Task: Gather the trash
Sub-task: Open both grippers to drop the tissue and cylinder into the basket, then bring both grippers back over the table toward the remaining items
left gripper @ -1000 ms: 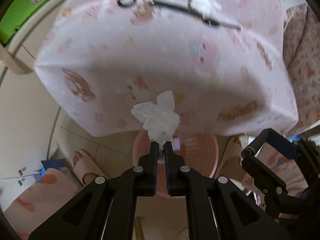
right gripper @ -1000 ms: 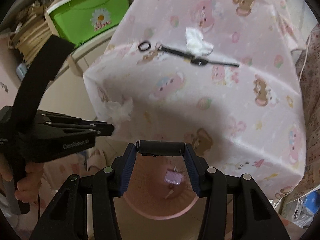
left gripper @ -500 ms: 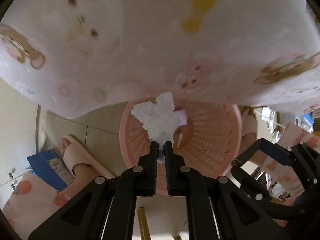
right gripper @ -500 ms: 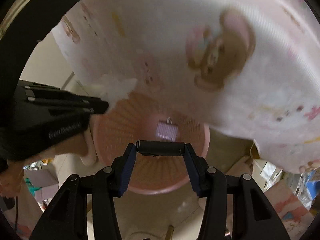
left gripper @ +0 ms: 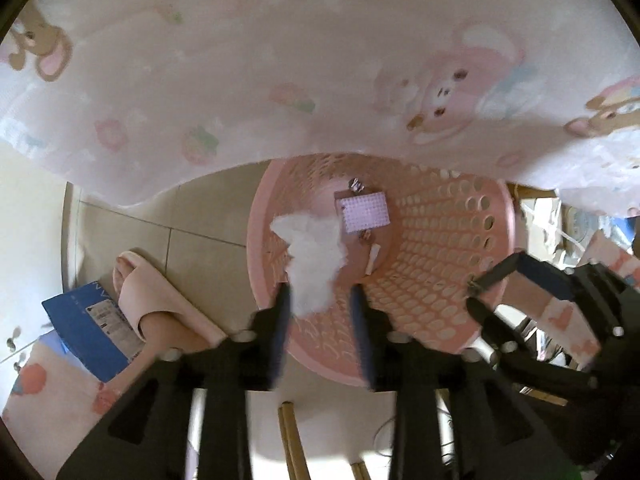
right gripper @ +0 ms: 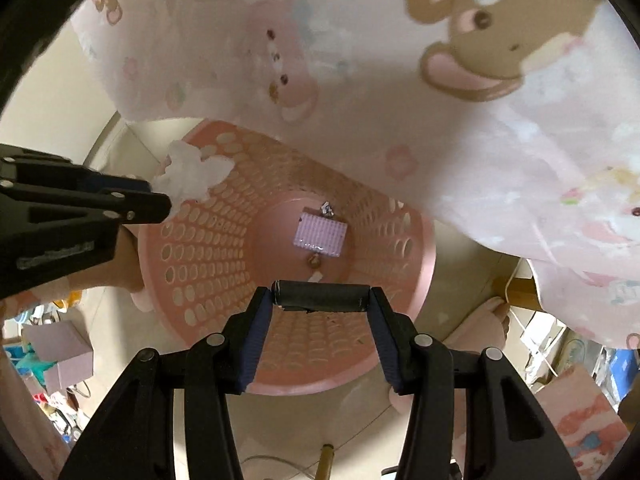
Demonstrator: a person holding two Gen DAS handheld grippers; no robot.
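Left wrist view: the left claw (left gripper: 318,304) stands with its fingers apart, the crumpled white tissue (left gripper: 316,258) blurred in the gap, over the pink perforated basket (left gripper: 440,264); whether it touches a finger I cannot tell. Right wrist view: the right claw (right gripper: 320,300) is clamped on a black cylinder (right gripper: 320,297), above the basket rim at 6 o'clock. A lilac packet (right gripper: 320,236) lies on the basket floor. Pink cartoon-print cloth (left gripper: 280,60) hangs from the desk at 12 o'clock. A slippered foot (left gripper: 156,304) stands on the tiled floor (left gripper: 192,216) at 9 o'clock.
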